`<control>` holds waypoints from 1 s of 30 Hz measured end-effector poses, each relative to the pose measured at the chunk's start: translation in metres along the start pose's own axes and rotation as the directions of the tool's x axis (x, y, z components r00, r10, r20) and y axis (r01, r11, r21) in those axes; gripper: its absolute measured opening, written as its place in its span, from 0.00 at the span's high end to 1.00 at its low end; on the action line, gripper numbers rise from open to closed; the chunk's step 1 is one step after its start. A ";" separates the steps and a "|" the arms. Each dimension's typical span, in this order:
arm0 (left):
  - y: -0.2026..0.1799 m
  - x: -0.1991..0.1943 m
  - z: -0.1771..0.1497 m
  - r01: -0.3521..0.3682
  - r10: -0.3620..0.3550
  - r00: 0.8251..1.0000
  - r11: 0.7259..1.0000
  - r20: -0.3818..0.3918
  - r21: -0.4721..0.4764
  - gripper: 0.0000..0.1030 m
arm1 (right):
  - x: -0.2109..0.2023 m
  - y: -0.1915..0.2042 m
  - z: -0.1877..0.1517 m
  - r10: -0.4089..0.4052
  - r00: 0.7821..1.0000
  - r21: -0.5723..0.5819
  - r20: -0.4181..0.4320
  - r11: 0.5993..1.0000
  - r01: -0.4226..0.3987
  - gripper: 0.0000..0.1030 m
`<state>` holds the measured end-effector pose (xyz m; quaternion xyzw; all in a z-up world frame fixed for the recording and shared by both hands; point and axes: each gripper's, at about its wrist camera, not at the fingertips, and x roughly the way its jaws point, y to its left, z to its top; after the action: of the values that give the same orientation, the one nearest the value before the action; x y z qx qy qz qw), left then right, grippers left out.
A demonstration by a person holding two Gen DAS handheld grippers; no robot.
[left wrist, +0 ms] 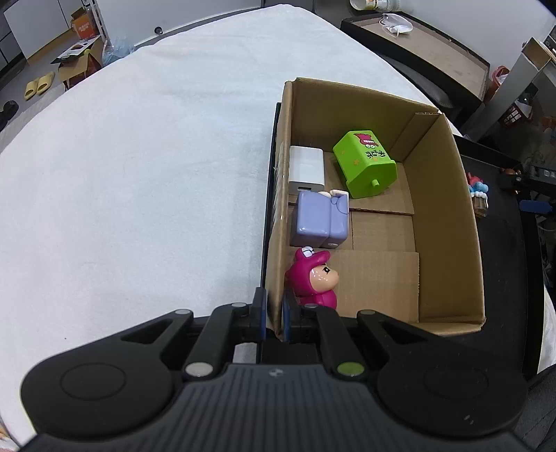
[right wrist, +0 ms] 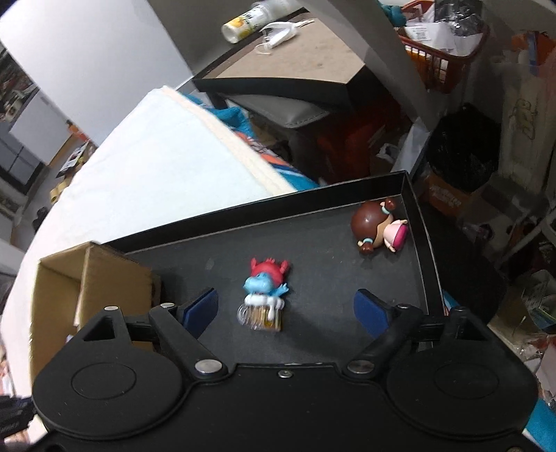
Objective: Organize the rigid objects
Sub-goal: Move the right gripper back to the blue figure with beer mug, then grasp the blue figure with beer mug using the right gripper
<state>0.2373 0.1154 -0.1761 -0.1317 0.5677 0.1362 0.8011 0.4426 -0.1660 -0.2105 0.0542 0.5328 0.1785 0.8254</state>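
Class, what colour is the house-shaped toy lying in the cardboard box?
Bright green house-shaped toy, with a red cartoon print on one face; the left wrist view shows it best.

Looking like a cluttered workroom or storage room doubling as a test setup, not a tidy home. White cloth [left wrist: 139, 156] is covering the tabletop. Opened cardboard boxes [left wrist: 78, 66] and yellow slippers [left wrist: 40, 84] are sitting on the floor behind it. A red basket [right wrist: 441, 52] is overflowing with papers, a black bag [right wrist: 462, 153] is slumping below it. A side desk [right wrist: 295, 55] is carrying a bottle [right wrist: 250, 21] and a face mask [right wrist: 278, 34]. Junk is piling along the right wall.
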 end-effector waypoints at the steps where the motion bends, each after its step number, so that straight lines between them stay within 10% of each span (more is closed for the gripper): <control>1: 0.000 0.000 0.000 0.000 0.000 1.000 1.000 0.000 0.001 0.92 | 0.003 0.002 0.000 0.002 1.000 0.005 -0.004 1.000 -0.002 0.19; 12: 0.001 0.001 0.000 0.006 -0.006 1.000 1.000 -0.003 0.001 0.92 | 0.031 0.031 0.000 -0.099 0.995 -0.017 -0.026 0.995 0.099 0.23; 18: 0.002 0.000 0.000 0.010 -0.010 1.000 1.000 -0.002 -0.002 0.92 | 0.043 0.046 -0.009 -0.192 0.981 -0.113 -0.044 0.976 0.186 0.46; 20: 0.002 0.001 0.001 0.009 -0.009 1.000 1.000 -0.005 -0.003 0.92 | 0.041 0.052 -0.011 -0.195 0.979 -0.156 -0.054 0.970 0.185 0.65; 30: -0.001 -0.001 0.001 -0.004 0.004 1.000 1.000 -0.006 -0.002 0.92 | 0.022 0.054 -0.020 -0.115 0.991 -0.140 -0.074 0.985 0.103 0.70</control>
<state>0.2387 0.1151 -0.1751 -0.1318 0.5703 0.1379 0.7990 0.4201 -0.1097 -0.2226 -0.0386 0.5552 0.1708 0.8131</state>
